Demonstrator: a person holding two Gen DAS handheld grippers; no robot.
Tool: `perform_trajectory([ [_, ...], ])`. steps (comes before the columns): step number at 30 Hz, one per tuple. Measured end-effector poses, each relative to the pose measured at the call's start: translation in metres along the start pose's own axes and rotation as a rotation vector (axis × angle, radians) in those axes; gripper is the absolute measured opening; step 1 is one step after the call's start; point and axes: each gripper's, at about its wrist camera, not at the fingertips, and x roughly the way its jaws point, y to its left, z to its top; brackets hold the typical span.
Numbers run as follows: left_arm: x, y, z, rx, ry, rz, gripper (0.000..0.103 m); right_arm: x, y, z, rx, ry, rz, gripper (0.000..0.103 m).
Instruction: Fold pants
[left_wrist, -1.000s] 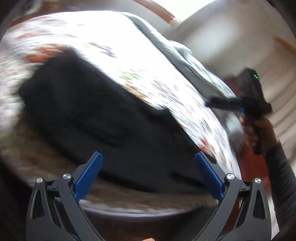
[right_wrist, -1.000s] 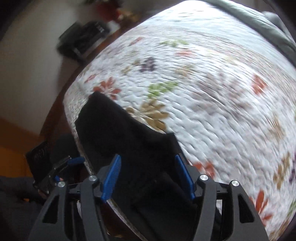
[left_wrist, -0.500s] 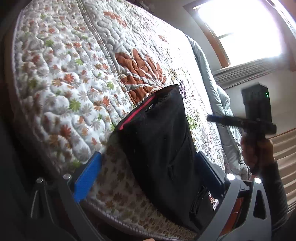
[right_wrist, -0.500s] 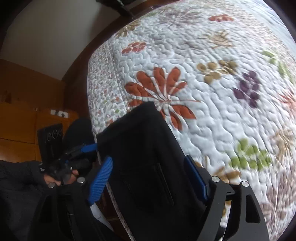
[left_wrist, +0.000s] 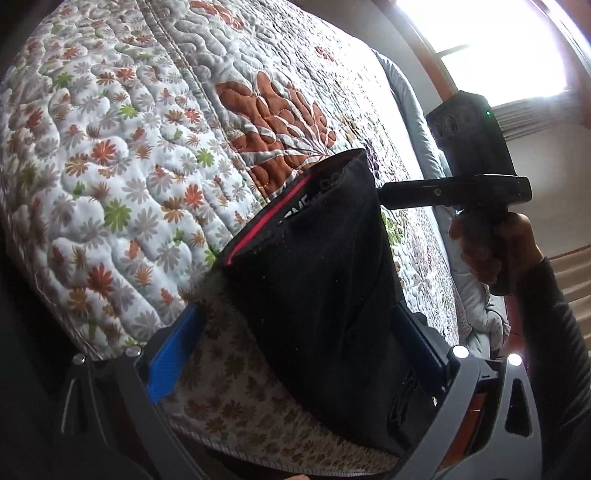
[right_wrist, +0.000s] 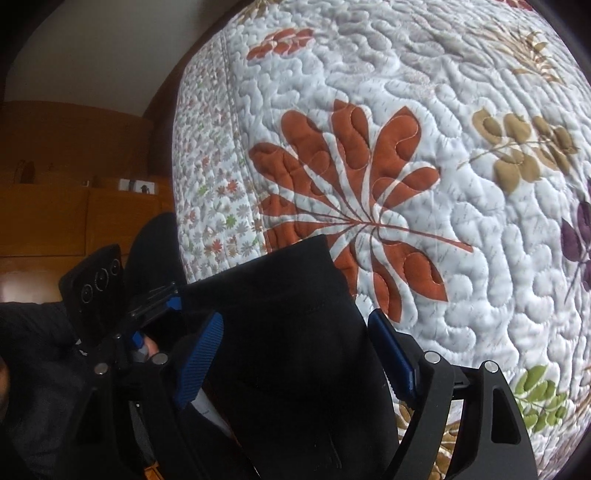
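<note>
So the black fabric pants (left_wrist: 317, 266) are lying folded up on the bed, on top of a white quilted bedspread with orange, green and purple leaf prints (left_wrist: 122, 155). They sit right at the near edge of the mattress, and the near end looks like it droops a bit over the side. In the left wrist view you can see a red stripe (left_wrist: 258, 225) running along the far-left edge of the pants plus a bit of white lettering next to it, too small to read.

Left gripper with blue-padded fingers (left_wrist: 295, 354) hangs over the near end of the pants, fingers spread wide. One blue pad (left_wrist: 173, 354) sits over the flowery border of the quilt, the other is over on the right edge of the pants. Nothing pinched between them, fully released.

Right gripper, same black frame and blue pads (right_wrist: 295, 350), is also wide apart with the pants showing between the fingers, but the pads aren't pressing on the cloth. Released as well.

From the left camera you can see the person's right hand (left_wrist: 495, 254) wrapped around that gripper's handle, dark sleeve behind it, near the far corner of the pants. A grey blanket (left_wrist: 413, 107) runs along the far side of the bed, bright window (left_wrist: 491, 40) past it.
</note>
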Motion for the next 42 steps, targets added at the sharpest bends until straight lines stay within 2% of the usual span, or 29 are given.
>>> perform_trajectory([
  [3, 0.005, 0.003, 0.004, -0.018, 0.006, -0.017, 0.100, 0.006, -0.005, 0.002, 0.004, 0.021, -0.003, 0.081],
  [9, -0.004, 0.018, 0.002, -0.068, -0.030, -0.103, 0.099, 0.008, -0.014, 0.002, 0.006, 0.049, -0.025, 0.081],
  [13, -0.011, 0.013, 0.001, -0.049, -0.045, -0.154, 0.099, 0.009, -0.020, 0.002, 0.010, 0.052, -0.030, 0.081],
  [17, -0.003, 0.017, 0.003, -0.088, -0.031, -0.145, 0.099, 0.005, -0.023, 0.000, 0.011, 0.048, -0.023, 0.081],
  [21, -0.010, 0.016, 0.006, -0.100, -0.033, -0.203, 0.098, 0.000, -0.020, 0.001, -0.005, 0.047, 0.005, 0.081],
  [23, -0.009, 0.014, 0.007, -0.087, -0.045, -0.201, 0.098, -0.001, -0.019, 0.003, -0.009, 0.049, 0.011, 0.081],
  [27, 0.001, 0.025, 0.006, -0.147, -0.030, -0.187, 0.093, 0.002, -0.012, 0.009, -0.030, 0.055, 0.039, 0.081],
  [31, 0.001, 0.019, 0.002, -0.126, -0.037, -0.167, 0.091, 0.014, -0.009, 0.017, -0.047, 0.085, 0.042, 0.082],
  [32, 0.001, 0.017, 0.001, -0.122, -0.034, -0.163, 0.088, 0.016, -0.009, 0.018, -0.048, 0.092, 0.040, 0.082],
  [33, 0.005, 0.013, 0.001, -0.119, -0.024, -0.158, 0.076, 0.016, -0.009, 0.019, -0.049, 0.096, 0.043, 0.082],
  [35, 0.002, 0.014, 0.000, -0.111, -0.020, -0.138, 0.067, 0.015, -0.009, 0.019, -0.054, 0.090, 0.043, 0.080],
  [36, 0.003, 0.013, -0.001, -0.110, -0.016, -0.130, 0.061, 0.013, -0.009, 0.019, -0.053, 0.086, 0.047, 0.075],
  [39, -0.002, 0.016, -0.002, -0.105, -0.014, -0.125, 0.050, 0.009, -0.007, 0.018, -0.063, 0.085, 0.027, 0.054],
  [42, -0.007, 0.011, -0.004, -0.071, -0.029, -0.115, 0.039, 0.002, -0.006, 0.014, -0.064, 0.069, -0.005, 0.045],
])
